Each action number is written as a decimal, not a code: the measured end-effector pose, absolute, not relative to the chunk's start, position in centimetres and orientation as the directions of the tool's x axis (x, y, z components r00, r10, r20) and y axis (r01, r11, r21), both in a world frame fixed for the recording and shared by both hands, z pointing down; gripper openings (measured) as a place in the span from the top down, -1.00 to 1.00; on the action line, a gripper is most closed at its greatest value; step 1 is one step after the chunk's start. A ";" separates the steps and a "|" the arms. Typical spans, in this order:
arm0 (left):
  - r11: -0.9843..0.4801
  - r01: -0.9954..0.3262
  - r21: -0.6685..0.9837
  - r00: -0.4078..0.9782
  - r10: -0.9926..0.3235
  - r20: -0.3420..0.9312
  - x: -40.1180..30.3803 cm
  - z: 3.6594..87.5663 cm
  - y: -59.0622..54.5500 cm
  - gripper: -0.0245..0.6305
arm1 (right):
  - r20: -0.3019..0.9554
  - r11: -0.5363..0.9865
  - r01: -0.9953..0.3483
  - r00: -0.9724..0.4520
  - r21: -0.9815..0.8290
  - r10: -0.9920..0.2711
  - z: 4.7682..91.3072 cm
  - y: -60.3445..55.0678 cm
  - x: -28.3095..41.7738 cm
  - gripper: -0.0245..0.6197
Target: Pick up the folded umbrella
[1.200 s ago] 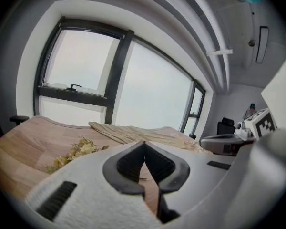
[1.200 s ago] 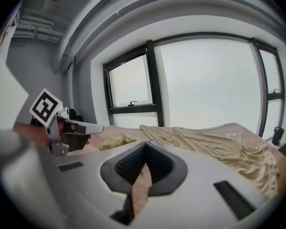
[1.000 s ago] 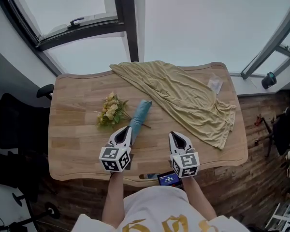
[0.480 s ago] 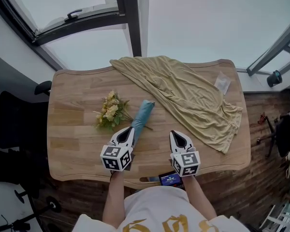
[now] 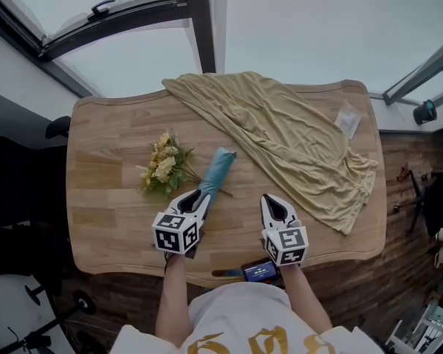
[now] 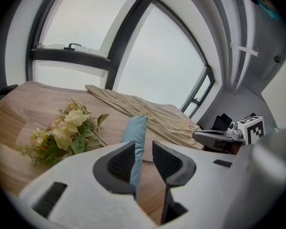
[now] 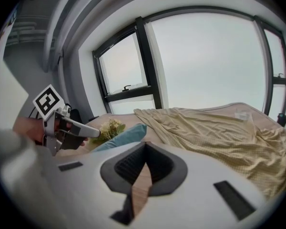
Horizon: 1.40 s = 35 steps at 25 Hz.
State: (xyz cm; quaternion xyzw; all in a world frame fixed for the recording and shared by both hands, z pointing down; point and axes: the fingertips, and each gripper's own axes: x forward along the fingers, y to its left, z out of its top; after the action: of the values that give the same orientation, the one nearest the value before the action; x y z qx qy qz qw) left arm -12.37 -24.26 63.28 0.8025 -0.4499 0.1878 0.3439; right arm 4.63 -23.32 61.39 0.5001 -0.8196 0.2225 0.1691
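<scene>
The folded umbrella (image 5: 216, 169), a light blue roll, lies slantwise on the wooden table (image 5: 103, 220). My left gripper (image 5: 199, 196) points at the umbrella's near end and stands open. Its jaws have just been opening. In the left gripper view the umbrella (image 6: 135, 132) shows through the narrow gap of the left gripper (image 6: 144, 144), just beyond the tips, with no pad pressing on it. To the right, my right gripper (image 5: 273, 201) is shut and empty above bare wood. The right gripper view has the umbrella (image 7: 124, 137) ahead on the left, past the right gripper (image 7: 144, 145).
A yellow flower bunch (image 5: 161, 169) lies just left of the umbrella. A tan cloth (image 5: 295, 142) spreads from the back middle to the right edge, with a small clear packet (image 5: 348, 119) at the far right. A phone (image 5: 258, 272) sits at the table's near edge.
Both grippers have sunk toward the table and edged forward. The left gripper's tips have parted slightly at the umbrella's near end. The umbrella has not moved.
</scene>
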 end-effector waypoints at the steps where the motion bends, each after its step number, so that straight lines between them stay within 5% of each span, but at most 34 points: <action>1: -0.360 -0.848 0.389 0.530 -0.576 0.622 -12.2 63.6 -24.3 0.54 | 0.503 0.400 -0.895 -0.443 -0.198 -0.742 61.6 -23.5 4.6 0.89; 13: -0.368 -0.872 0.323 0.471 -0.448 0.760 -12.8 67.6 -25.3 0.08 | 0.540 0.388 -0.895 -0.442 -0.219 -0.716 64.2 -24.8 4.7 0.89; 35: -0.498 -0.827 0.260 0.436 -0.277 0.856 -10.0 72.8 -26.6 -0.09 | 0.617 0.365 -0.902 -0.426 -0.231 -0.662 68.0 -25.3 5.2 0.89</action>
State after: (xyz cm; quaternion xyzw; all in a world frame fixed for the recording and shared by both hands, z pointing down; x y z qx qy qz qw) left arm -10.03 -26.63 72.79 0.7716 -0.3579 0.3920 0.3505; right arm 5.24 -25.27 68.04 0.4904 -0.7973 0.2779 0.2159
